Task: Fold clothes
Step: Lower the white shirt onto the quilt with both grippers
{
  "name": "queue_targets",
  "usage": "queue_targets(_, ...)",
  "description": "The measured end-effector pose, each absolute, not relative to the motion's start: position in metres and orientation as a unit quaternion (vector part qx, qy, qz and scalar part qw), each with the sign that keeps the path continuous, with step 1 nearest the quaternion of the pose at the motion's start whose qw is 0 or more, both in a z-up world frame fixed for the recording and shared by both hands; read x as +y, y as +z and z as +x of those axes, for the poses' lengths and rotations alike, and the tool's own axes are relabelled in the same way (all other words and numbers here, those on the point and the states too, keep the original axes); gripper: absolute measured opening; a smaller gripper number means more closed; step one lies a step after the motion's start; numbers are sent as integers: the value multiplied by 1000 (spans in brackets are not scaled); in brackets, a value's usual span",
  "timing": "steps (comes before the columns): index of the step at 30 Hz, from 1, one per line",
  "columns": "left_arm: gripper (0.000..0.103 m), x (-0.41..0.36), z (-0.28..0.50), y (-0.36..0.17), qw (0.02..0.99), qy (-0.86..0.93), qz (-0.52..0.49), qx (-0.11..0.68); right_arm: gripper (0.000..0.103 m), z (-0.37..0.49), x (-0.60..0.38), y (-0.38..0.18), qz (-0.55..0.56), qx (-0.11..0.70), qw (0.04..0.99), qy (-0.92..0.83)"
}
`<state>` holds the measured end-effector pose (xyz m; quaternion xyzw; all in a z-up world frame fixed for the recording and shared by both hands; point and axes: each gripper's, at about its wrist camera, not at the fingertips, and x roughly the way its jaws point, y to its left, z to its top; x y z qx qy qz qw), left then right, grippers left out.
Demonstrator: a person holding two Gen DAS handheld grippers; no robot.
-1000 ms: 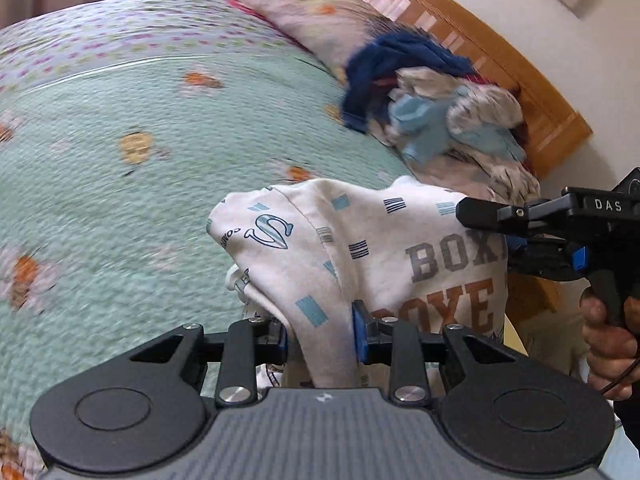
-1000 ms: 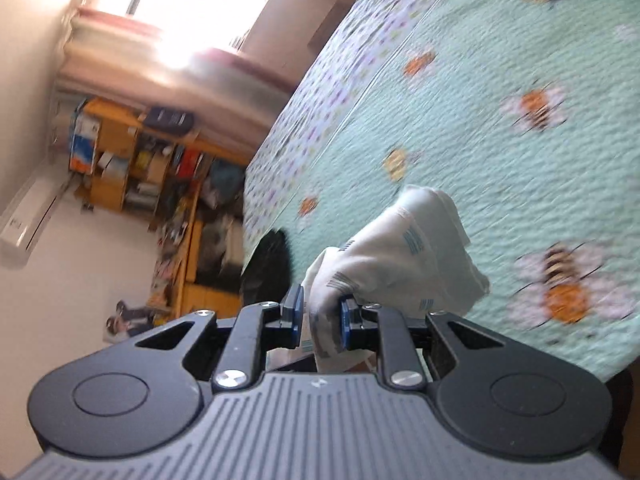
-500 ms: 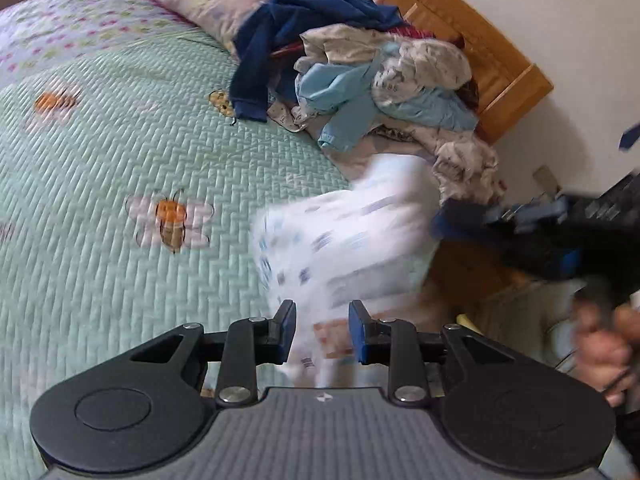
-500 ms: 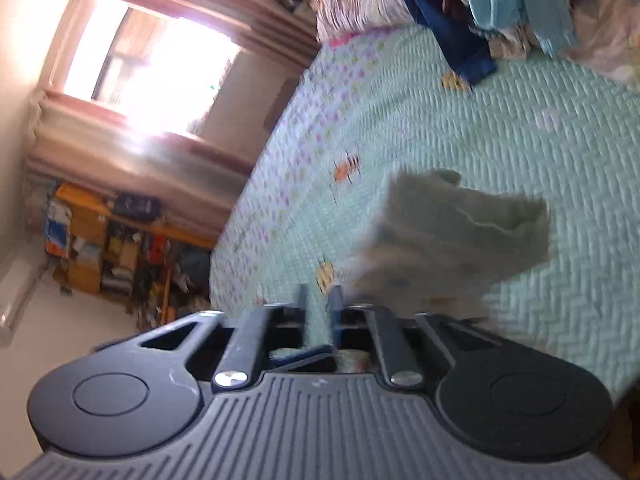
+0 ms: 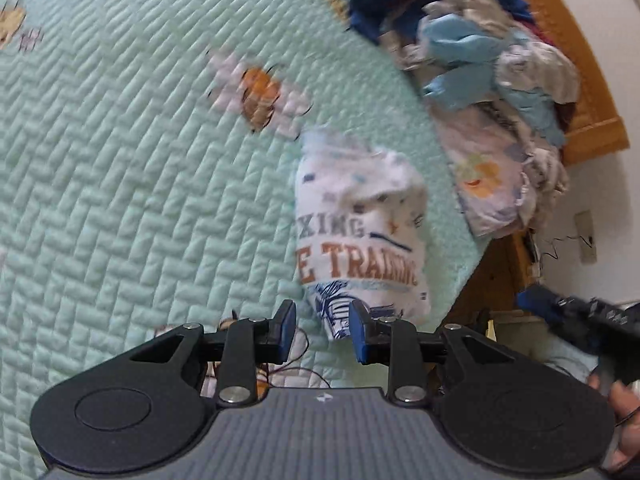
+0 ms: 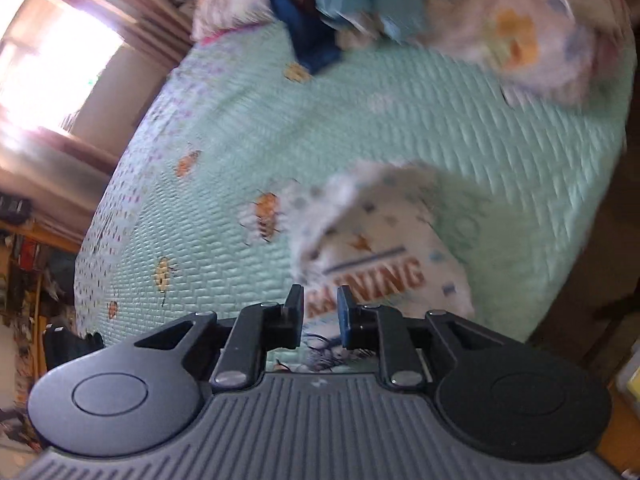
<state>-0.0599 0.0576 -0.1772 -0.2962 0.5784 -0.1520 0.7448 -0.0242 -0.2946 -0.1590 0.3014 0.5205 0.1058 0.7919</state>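
The white shirt (image 5: 360,236) near the bed (image 5: 120,160) edge looks light and limp, best pinched at corners; both tools, left (image 5: 322,332) and right (image 6: 319,317), gape empty.

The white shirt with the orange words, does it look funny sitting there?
A little. The white shirt lies in a lumpy bundle at the edge of the green bedspread, its top corner flipped up, not flat. Both tools, left and right, are open and not holding it.
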Motion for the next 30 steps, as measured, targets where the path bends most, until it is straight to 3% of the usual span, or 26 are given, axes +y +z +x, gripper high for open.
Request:
queue_targets(7, 31, 28, -52, -199, 731, -153, -306, 590, 28, -20, -333, -216, 349, 554, 749, 103)
queue_targets(11, 31, 11, -42, -217, 729, -157, -297, 597, 55, -8, -365, -238, 378, 557, 730, 114)
queue_targets(12, 31, 7, -39, -226, 727, -155, -290, 603, 56, -6, -372, -247, 393, 559, 721, 121)
queue_targets(20, 31, 4, -33, -282, 695, -160, -330, 618, 57, -7, -399, -306, 453, 550, 684, 155)
queue_targets(30, 33, 20, -26, -290, 685, -179, -352, 612, 57, 0, -412, -344, 479, 560, 648, 192)
